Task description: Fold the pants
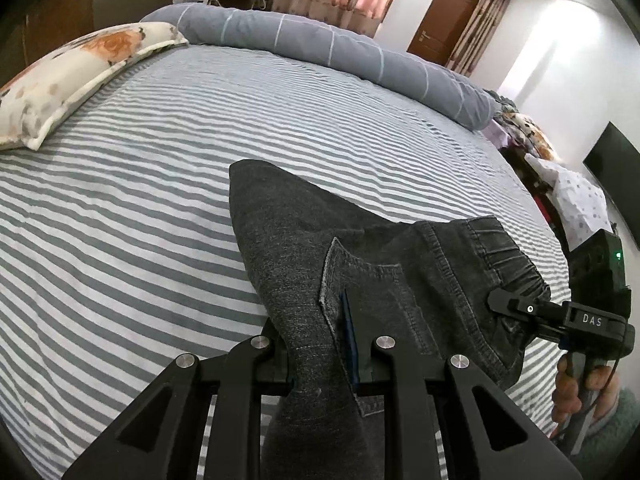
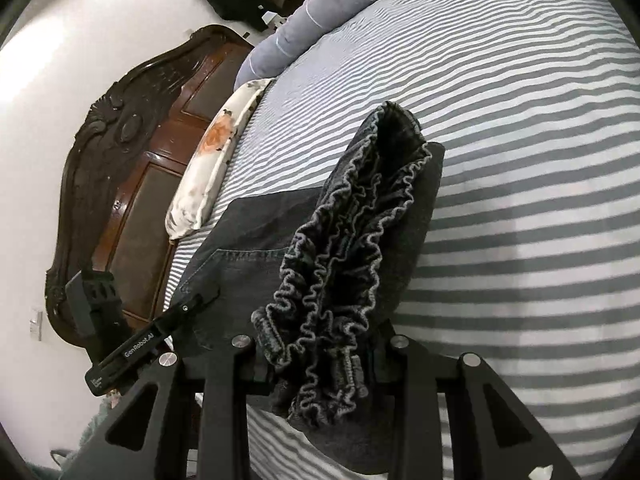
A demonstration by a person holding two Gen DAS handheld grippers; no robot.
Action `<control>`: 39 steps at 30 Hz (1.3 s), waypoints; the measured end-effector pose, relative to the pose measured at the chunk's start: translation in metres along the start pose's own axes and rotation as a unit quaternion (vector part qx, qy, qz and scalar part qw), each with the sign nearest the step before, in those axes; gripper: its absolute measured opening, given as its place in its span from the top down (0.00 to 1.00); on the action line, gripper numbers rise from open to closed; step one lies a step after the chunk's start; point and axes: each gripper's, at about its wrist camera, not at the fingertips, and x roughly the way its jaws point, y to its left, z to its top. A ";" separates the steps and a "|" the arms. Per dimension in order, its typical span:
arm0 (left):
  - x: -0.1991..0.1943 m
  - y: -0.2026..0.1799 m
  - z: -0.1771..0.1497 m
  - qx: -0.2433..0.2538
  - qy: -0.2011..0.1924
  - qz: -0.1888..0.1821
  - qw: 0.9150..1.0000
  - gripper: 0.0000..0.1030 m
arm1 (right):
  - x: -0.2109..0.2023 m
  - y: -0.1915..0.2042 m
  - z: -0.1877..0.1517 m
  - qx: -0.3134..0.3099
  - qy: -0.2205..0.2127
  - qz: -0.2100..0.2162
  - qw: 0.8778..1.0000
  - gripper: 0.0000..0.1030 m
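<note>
While both grippers grip the same garment, the dark grey denim pants (image 1: 304,264) occupy the lower centre of each view, spread over the grey-and-white striped bedsheet (image 1: 120,216). Left wrist view: the left gripper (image 1: 324,354), at bottom centre, has its fingers clamped on the denim beside a back pocket (image 1: 360,292), with a blue pad visible against the cloth; the right gripper (image 1: 516,308), at the right edge, pinches the gathered elastic waistband (image 1: 508,264), and the person's hand (image 1: 576,384) shows below it at lower right. Right wrist view: the right gripper (image 2: 320,354), at bottom centre, is closed on the ruffled waistband (image 2: 340,260), which bunches upward through mid-frame; the left gripper (image 2: 188,304), at lower left, bites the pants (image 2: 240,232) near the pocket seam. A floral pillow (image 1: 68,80) lies at the upper left of the left view, touching the sheet, and a grey rolled duvet (image 1: 320,44) runs along the far edge of the bed. A carved dark wooden headboard (image 2: 132,160) fills the left of the right view.
</note>
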 end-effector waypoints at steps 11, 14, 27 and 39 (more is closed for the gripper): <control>0.035 0.030 -0.032 -0.012 0.034 0.017 0.999 0.68 | 0.015 -0.023 -0.021 -0.037 -0.013 -0.129 0.991 0.36; 0.036 0.030 -0.036 -0.007 0.025 0.035 0.999 0.50 | 0.014 -0.019 -0.026 -0.062 -0.028 -0.167 0.984 0.30; 0.032 0.018 -0.039 0.023 0.001 0.127 0.992 0.26 | 0.018 -0.010 -0.024 -0.079 -0.040 -0.225 0.970 0.20; -0.026 -0.014 -0.059 0.049 -0.018 0.179 0.982 0.16 | -0.017 0.047 -0.051 -0.116 -0.070 -0.285 0.949 0.13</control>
